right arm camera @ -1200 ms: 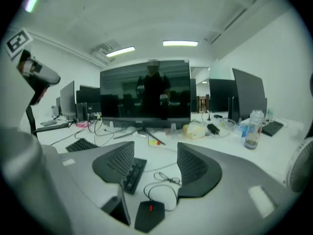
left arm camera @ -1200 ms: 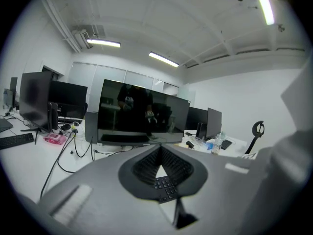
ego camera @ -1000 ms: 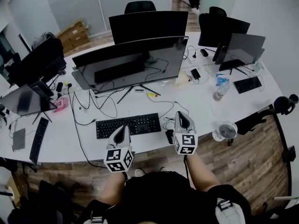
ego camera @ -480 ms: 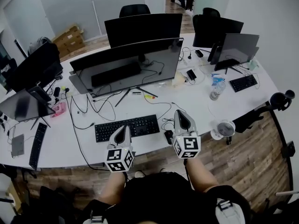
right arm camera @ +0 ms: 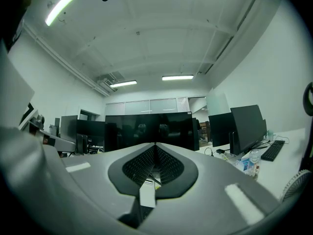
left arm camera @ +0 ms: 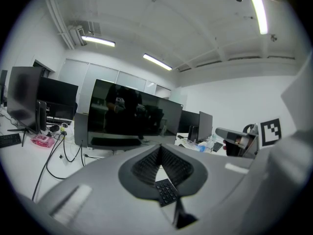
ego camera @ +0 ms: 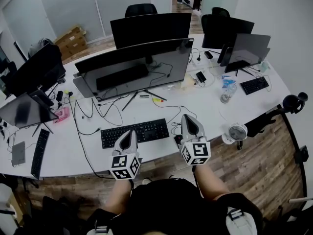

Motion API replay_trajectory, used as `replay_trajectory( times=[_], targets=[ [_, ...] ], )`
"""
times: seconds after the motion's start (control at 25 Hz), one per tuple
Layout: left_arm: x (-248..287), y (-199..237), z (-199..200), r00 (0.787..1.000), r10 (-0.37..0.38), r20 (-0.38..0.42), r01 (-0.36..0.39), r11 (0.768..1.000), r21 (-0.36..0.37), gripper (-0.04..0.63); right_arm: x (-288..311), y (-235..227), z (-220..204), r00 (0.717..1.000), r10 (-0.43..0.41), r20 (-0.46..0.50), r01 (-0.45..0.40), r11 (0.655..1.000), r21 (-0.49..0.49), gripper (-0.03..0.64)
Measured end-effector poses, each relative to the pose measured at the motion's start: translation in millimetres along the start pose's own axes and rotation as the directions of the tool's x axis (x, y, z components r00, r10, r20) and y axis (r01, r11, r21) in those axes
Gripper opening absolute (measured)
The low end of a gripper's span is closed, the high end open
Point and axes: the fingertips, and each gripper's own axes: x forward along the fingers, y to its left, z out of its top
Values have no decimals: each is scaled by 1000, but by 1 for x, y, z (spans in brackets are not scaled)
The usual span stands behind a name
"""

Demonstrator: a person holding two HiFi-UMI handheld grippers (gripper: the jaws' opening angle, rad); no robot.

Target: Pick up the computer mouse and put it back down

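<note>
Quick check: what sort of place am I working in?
An office, most likely open-plan: a long white desk carrying several monitors and keyboards, with office chairs behind it.

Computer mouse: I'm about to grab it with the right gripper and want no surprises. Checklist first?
1. Found the computer mouse on the desk: ok, just beside the right gripper.
2. Jaws of the right gripper open: not ok, shut and empty.
3. Is the left gripper out of the way: ok, shut, near the keyboard.
4. Is the computer mouse free to lift, nothing snagging: cannot tell.
</note>
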Motion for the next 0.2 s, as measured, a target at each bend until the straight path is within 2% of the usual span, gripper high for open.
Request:
replay_trajectory(
  times=[0.2],
  targets=[
    [-2,11,1,1000,-11,1,11,1000,2,54,4,14,-6,1000,8,-12,-8,1000,-6,-2]
  ],
)
